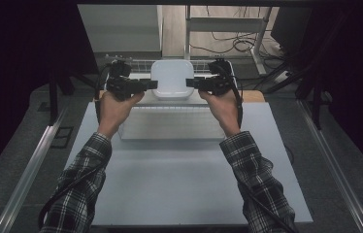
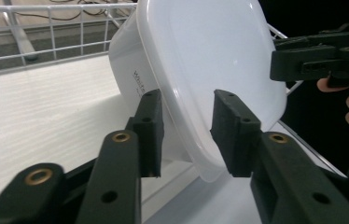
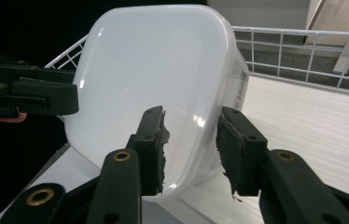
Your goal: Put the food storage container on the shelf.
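Here a white plastic container [image 1: 172,77] is held over the wire basket [image 2: 46,28] at the table's far edge, rim straddled by the left gripper [image 2: 184,133] and right gripper [image 3: 191,144]. Whether the jaws actually pinch cannot be told. Both sides should be kept level and moved together so it is not tilted.

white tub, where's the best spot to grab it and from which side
Probably the rim lip of the white tub, one gripper at each opposite side edge. The lip juts out thin enough to fit between jaws, while the walls are smooth and rounded. The left gripper and right gripper straddle those edges now.
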Demonstrator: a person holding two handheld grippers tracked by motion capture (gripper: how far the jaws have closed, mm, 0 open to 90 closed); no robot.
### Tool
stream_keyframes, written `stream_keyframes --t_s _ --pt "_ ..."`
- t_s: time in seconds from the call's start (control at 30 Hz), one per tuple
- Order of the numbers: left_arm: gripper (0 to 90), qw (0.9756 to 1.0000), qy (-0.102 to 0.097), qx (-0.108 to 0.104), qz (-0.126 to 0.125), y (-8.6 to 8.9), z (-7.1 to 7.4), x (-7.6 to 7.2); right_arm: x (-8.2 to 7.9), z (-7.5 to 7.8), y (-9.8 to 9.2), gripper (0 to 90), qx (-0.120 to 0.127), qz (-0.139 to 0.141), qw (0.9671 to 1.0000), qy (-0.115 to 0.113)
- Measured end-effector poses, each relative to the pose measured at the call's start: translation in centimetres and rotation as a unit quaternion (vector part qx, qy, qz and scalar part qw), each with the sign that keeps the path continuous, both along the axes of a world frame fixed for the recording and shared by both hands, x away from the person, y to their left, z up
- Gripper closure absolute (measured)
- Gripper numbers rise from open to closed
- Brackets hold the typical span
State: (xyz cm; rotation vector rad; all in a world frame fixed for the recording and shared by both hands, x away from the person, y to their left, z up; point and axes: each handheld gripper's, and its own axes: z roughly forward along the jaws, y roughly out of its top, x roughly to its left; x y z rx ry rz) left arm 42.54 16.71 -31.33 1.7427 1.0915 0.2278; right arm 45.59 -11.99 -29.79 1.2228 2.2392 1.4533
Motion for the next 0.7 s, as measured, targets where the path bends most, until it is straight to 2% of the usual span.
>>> stream_keyframes --t_s 0.1,0.17,0.27,0.53,0.6,0.67,0.7 --pt "59.6 0.9998 -0.004 0.016 0.014 -0.2 0.0 0.3 0.2 0.0 0.1 57.4 -0.004 -0.002 1.0000 -0.001" --pt "57.0 0.9996 -0.004 0.015 0.022 -0.3 0.0 0.5 0.3 0.0 0.2 56.1 -0.005 -0.009 1.0000 0.001" --pt "52.6 0.9991 -0.007 0.031 0.028 -0.4 0.3 0.9 0.7 -0.1 0.3 52.5 -0.019 -0.027 0.9994 -0.013" --pt "46.5 0.9967 -0.022 0.050 0.061 -0.7 0.4 2.1 1.5 -0.3 0.7 53.2 -0.010 -0.053 0.9983 -0.023" --pt "43.9 0.9959 -0.027 0.057 0.065 -0.9 0.4 2.1 1.5 -0.3 0.8 53.1 -0.010 -0.059 0.9979 -0.025" --pt "38.3 0.9944 -0.035 0.070 0.071 -1.1 0.6 1.9 1.2 -0.1 0.9 49.8 -0.021 -0.064 0.9971 -0.037" --pt "38.3 0.9945 -0.041 0.068 0.068 -1.1 0.6 1.7 1.2 -0.1 0.9 49.8 -0.021 -0.064 0.9971 -0.037"
